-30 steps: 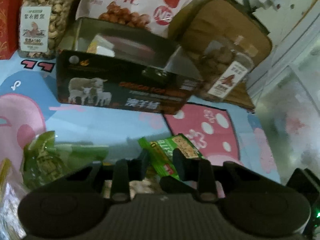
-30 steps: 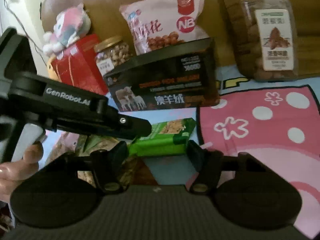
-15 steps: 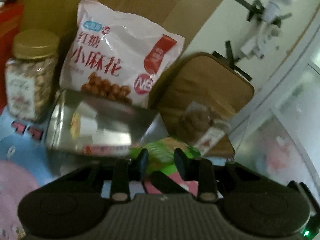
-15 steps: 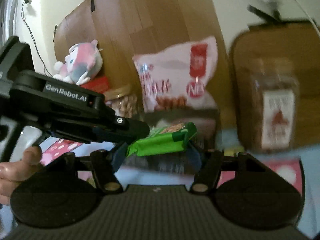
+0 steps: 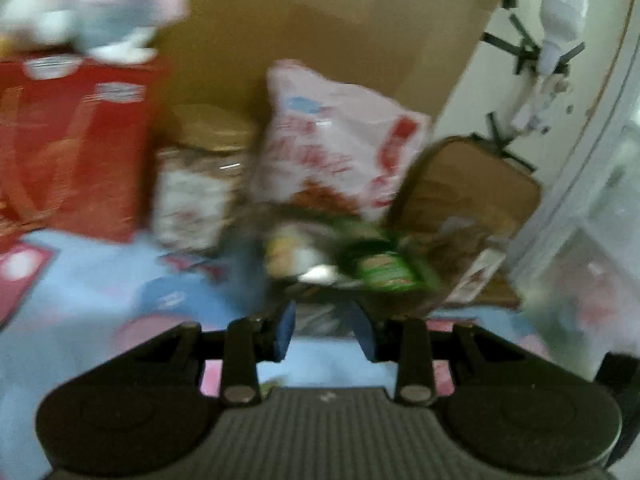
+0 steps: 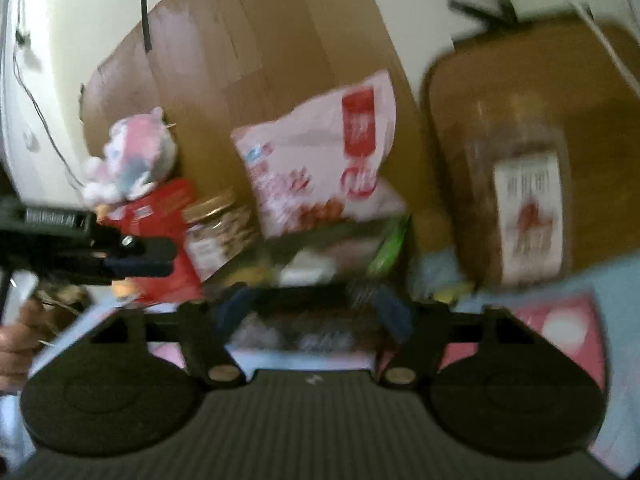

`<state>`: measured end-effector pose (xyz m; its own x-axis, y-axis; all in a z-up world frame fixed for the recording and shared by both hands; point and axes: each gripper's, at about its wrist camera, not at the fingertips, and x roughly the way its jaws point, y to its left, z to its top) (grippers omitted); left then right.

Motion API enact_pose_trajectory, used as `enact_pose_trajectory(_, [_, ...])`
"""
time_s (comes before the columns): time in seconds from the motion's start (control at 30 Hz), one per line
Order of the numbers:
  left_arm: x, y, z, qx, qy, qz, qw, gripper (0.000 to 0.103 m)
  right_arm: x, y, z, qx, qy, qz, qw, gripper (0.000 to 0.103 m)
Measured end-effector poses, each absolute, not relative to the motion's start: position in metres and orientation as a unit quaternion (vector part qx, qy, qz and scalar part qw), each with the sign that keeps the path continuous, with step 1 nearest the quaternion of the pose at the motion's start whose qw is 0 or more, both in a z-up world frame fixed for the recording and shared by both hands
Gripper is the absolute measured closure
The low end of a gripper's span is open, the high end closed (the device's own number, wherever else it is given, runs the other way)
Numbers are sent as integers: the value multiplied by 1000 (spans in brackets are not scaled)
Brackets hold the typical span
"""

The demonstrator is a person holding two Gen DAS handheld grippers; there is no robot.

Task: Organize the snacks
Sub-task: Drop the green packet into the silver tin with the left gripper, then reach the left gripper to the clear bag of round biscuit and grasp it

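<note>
Both views are blurring badly, so small details are not showing. The left gripper (image 5: 324,334) is hanging over a mat (image 5: 100,280) printed in light blue and pink, its jaws standing narrow with nothing between them. Just beyond its tips a green snack packet (image 5: 384,270) is lying in an open dark box (image 5: 304,280); in the right view the same green packet (image 6: 390,246) is leaning at the right end of that box (image 6: 316,268).

The right gripper (image 6: 314,314) is closing its jaws, and they are gripping nothing; the box is sitting past them.

Along the back of the mat, a red carton (image 5: 68,148) is standing with a plush toy (image 5: 100,4) on top. Beside it a jar of nuts (image 5: 200,184) with a gold lid is standing next to a pink and white snack bag (image 5: 336,144). A second jar (image 6: 524,208) is standing to the right. Behind everything, brown cardboard (image 5: 320,20) is leaning against a pale wall (image 6: 80,20), and a rounded wooden board (image 5: 472,176) is propped nearby. A hand (image 6: 16,340) is showing at the left edge of the right view.
</note>
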<state>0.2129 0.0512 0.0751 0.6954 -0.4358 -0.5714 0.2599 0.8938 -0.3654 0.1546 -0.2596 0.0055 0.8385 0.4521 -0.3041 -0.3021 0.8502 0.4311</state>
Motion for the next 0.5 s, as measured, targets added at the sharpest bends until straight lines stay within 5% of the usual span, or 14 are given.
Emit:
enact_pose_trajectory(0.1, [186, 81, 57, -136, 357, -163, 909, 72, 147, -242, -5, 196, 248, 240, 918, 65])
enact_pose_trajectory(0.23, [159, 111, 30, -178, 378, -154, 895, 71, 138, -203, -7, 167, 274, 271, 908, 65])
enact_pose_trajectory(0.5, [161, 131, -1, -223, 386, -180, 877, 45, 102, -137, 6, 89, 274, 322, 902, 63])
